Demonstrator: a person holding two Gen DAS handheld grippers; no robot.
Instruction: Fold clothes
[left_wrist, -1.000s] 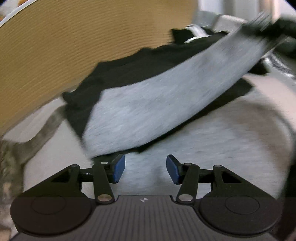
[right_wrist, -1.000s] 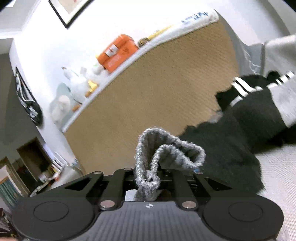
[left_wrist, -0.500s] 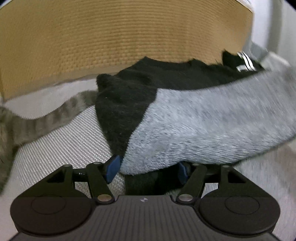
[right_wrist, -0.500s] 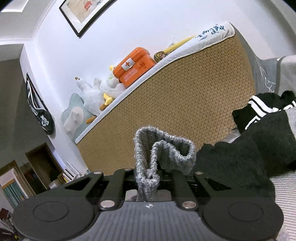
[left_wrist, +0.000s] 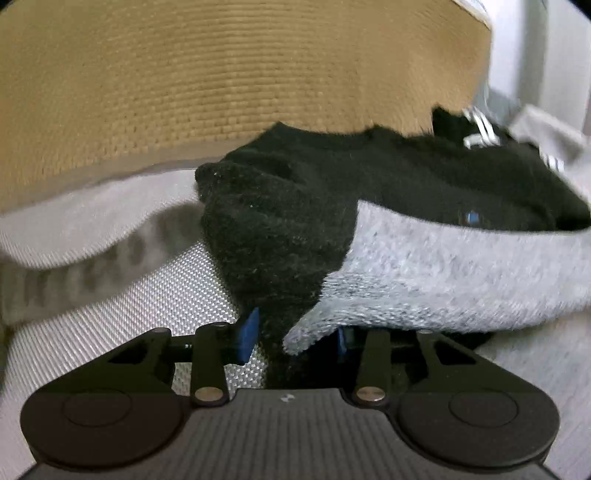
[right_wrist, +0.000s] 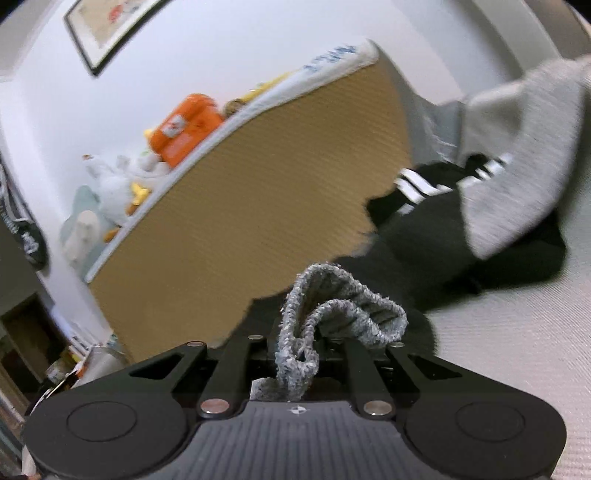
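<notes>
Ahead of both of my hand-held grippers stands the woven tan headboard (left_wrist: 236, 92), and under them runs the pale woven mattress cover (left_wrist: 177, 291) that carries everything.

On it, straight in front of my left hand-held gripper (left_wrist: 291, 334), lies the sweater (left_wrist: 295, 221), black body with a grey sleeve (left_wrist: 461, 269) slung across it. The left jaws stand apart with the sweater's near edge and the sleeve's corner between the blue pads. I cannot tell whether the far pad touches cloth, since the sleeve covers it.

My right hand-held gripper (right_wrist: 295, 369) is clenched on a bunched grey knit cuff (right_wrist: 332, 317), which loops up out of the jaws.

Risks, as I judge them:
- The cuff is held only as a crumpled wad. A tug could slip it free, and the sleeve would flop back across the body.
- If my left closes now, it may catch the black layer and the grey one together, and the fold would drag crooked.
- A striped cat tail (left_wrist: 96, 262), blurred, lies to the left of the left hand-held gripper, close to the sweater's edge. A sweep that way could snag it.

Containers: an orange case (right_wrist: 186, 127) sits on top of the headboard, far off to the right gripper's upper left. It is closed, so I cannot see what it holds.
</notes>
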